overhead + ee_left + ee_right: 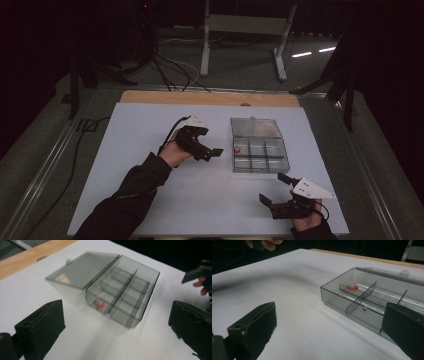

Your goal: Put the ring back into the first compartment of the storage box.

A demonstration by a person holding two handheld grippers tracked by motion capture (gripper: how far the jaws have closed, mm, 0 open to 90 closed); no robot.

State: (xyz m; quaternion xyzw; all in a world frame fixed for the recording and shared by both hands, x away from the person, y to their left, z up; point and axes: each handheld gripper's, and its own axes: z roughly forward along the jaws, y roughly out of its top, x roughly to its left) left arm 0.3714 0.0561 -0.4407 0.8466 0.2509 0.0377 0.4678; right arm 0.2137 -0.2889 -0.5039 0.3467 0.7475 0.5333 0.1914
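Hovering over the white table [150, 200], the left gripper [212, 152] sat just to the left of the clear compartment box [260, 156], jaws spread wide and nothing between them. From its own view the jaws stood far apart at either edge, with the compartment box [120, 295] straight ahead on the table, somewhat blurred. That box was open: its lid [255, 127] lay flat on the far side, hinged back, and a small red piece [237, 149] rested in the compartment at the far left corner of the tray. The left gripper view caught the red piece [99, 304] in the nearest left cell; the right gripper view showed the red piece [352, 287] in the far cell behind a divider.

Down at the near right of the table, the right gripper [275, 192] was held low, apart from the box's near edge, jaws also wide open and empty. Its own view looked across the table at the box [362, 300] from the side, with the box between the two jaws' line of sight but well ahead of them. A wooden strip [210, 97] ran along the table's far edge.
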